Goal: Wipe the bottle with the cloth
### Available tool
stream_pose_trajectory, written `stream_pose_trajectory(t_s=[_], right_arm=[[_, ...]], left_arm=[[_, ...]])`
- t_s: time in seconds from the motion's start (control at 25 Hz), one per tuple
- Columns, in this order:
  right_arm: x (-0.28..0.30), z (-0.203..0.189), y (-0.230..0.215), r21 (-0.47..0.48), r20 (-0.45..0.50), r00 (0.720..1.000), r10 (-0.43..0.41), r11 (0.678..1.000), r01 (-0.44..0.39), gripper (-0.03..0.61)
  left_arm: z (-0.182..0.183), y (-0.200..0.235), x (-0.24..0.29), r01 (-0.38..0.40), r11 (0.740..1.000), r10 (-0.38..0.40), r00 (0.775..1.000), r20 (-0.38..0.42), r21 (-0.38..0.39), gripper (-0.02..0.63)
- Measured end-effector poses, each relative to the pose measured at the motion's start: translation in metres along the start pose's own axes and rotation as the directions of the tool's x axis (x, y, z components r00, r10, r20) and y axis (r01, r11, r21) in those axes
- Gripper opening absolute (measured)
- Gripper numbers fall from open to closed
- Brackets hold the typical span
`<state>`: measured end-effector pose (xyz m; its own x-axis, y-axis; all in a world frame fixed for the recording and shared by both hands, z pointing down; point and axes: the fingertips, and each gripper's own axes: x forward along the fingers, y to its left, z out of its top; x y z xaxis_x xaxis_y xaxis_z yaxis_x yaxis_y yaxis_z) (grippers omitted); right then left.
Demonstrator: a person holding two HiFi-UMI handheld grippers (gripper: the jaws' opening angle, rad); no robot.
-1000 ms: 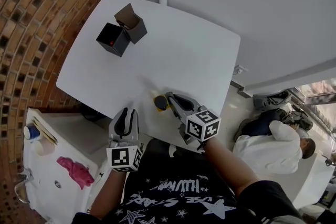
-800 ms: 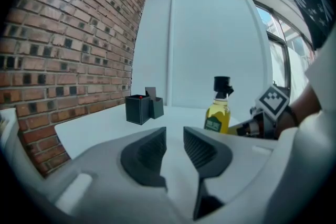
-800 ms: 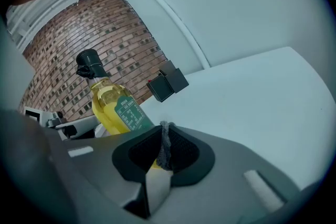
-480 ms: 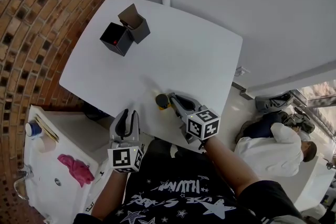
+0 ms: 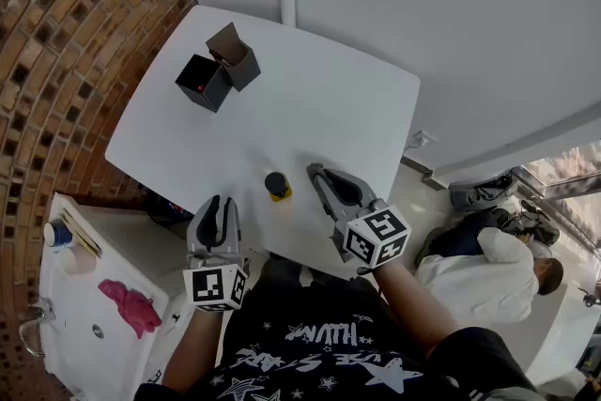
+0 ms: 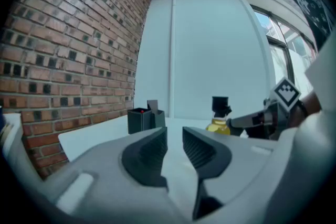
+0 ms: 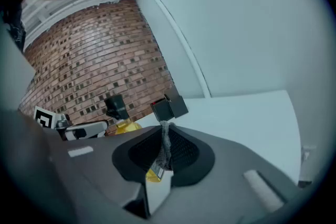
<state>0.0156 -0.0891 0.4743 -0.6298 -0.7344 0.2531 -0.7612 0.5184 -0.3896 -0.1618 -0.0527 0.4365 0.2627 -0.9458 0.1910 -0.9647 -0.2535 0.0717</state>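
Right gripper point(image 5: 317, 174), head view: we read it clenched, hovering over the near edge of the white round-cornered table point(image 5: 310, 108). A small yellow bottle with a black cap point(image 5: 276, 186) stands upright just off its tips, to its left, not touching. The left gripper point(image 5: 220, 202) is further left of the right gripper and nearer us. From it the bottle lies ahead and to the right, apart. A pair of black open-topped boxes point(image 5: 208, 75) sits well beyond both tools and plays no part.

Left gripper view: the pads are parted by a narrow gap with only bare table between them, so it is released and empty. Its jaws have just closed a little further. The bottle is ahead-right of these jaws, with the right gripper just past it.

Right gripper view: the jaws are pinched on a thin grey cloth with a yellow-and-white tag point(image 7: 164, 147), and a strip of it pokes up between the pads. The bottle is ahead and left of these jaws, with the left gripper beyond it.

Step in hand, our call: both tools are closing in and the wipe has not started. To do it well, we'd open the left gripper wider and clamp the bottle low on its body. That keeps it from tipping or sliding off the near edge. Then we'd bring the cloth side-on against the bottle. Little cloth shows past the pads, so we'd lead with fabric, not hard jaw tips, and press lightly.
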Motion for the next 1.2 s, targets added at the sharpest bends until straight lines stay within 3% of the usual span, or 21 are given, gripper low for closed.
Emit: stream_pose_trajectory(t_s=[0.12,0.32,0.48,0.72,1.2], right_arm=[[-0.019,0.038,0.011,-0.118,0.082,0.996,0.024,0.993,-0.015,0.041],[-0.045,0.088,0.036,-0.305,0.205,0.976,0.075,0.952,-0.009,0.041],[-0.053,0.094,0.033,-0.317,0.242,0.967,0.080,0.948,0.001,0.041],[-0.055,0.093,0.037,-0.319,0.229,0.969,0.095,0.948,-0.018,0.041],[-0.052,0.086,0.042,-0.326,0.207,0.974,0.093,0.945,-0.021,0.041]], left_arm=[[0.021,-0.003,0.001,-0.030,0.999,0.031,0.998,0.047,-0.018,0.073],[0.042,-0.008,-0.005,-0.095,0.995,0.095,0.989,0.109,-0.008,0.005],[0.055,-0.023,-0.009,-0.125,0.992,0.122,0.984,0.129,0.015,0.005],[0.046,-0.032,-0.011,-0.137,0.990,0.139,0.983,0.117,-0.021,0.005],[0.037,-0.033,-0.019,-0.120,0.993,0.121,0.988,0.095,-0.020,0.005]])
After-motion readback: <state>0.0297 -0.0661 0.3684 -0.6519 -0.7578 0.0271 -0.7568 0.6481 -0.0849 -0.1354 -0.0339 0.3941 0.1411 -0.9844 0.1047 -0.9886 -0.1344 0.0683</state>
